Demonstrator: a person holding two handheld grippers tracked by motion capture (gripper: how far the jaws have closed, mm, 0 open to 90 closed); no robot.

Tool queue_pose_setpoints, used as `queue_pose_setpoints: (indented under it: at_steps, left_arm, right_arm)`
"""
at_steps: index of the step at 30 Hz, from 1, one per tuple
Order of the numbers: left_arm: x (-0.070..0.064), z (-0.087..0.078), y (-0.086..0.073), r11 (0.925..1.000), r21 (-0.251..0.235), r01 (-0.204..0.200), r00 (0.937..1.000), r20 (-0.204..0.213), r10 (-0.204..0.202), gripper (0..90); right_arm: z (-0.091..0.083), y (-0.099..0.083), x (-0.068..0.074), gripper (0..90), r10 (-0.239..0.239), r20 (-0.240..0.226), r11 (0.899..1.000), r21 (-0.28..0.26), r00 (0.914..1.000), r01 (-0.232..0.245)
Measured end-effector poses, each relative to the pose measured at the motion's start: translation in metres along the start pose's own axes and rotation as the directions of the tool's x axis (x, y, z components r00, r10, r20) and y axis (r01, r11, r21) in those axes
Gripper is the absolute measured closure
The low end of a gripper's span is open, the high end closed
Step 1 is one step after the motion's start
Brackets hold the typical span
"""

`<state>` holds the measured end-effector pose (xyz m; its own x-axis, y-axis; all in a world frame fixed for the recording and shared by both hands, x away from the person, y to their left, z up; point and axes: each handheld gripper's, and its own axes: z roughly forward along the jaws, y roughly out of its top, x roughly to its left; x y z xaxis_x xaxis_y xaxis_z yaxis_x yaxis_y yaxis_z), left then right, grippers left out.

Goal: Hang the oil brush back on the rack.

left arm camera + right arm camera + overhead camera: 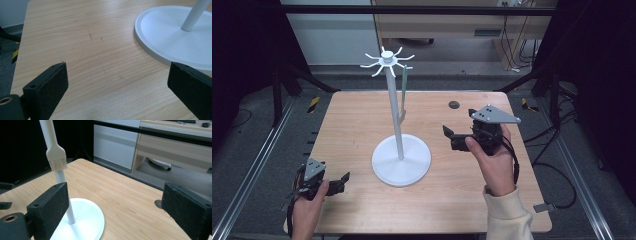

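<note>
In the high view, a white stand (400, 150) is seen near the middle of the wooden table (362, 115), its pole upright and a ring of hooks at the top. A brush (403, 95) is hung from one hook on the far right side of the pole, its long axis vertical, bristles downward. The right gripper (448, 134) is held to the right of the stand, jaws spread apart and pointed leftward at the pole; nothing is held. The left gripper (343, 179) is rested low at the near left corner, jaws also apart and empty, well apart from the brush.

In the left gripper view, the stand's base (170, 37) is seen ahead and to the right between parted jaws.

In the right gripper view, the brush head (57, 157) is seen above and ahead of the left jaw, in front of the pole, higher than the open jaws. The right gripper is judged the nearer; a rise and a short advance would be needed to close on the brush
</note>
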<state>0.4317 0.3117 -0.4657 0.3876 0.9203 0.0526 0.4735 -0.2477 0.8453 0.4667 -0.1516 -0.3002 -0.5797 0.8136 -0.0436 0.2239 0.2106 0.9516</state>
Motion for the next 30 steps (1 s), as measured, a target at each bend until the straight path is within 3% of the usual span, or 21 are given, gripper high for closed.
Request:
queue_pose_setpoints:
  at_steps: [7,30]
  left_arm:
    - [0.001,0.0,0.002,1.0,-0.006,-0.005,1.0,-0.004,0.005,2.6]
    - [-0.001,0.002,0.003,0.9993,0.001,-0.036,0.9993,-0.003,0.036,2.5]
  right_arm:
    - [0.005,-0.01,-0.003,7.9,-0.001,-0.003,1.0,-0.002,1.0,0.001]
    - [0.01,-0.049,-0.042,8.6,0.088,0.104,0.994,0.062,0.9906,-0.095]
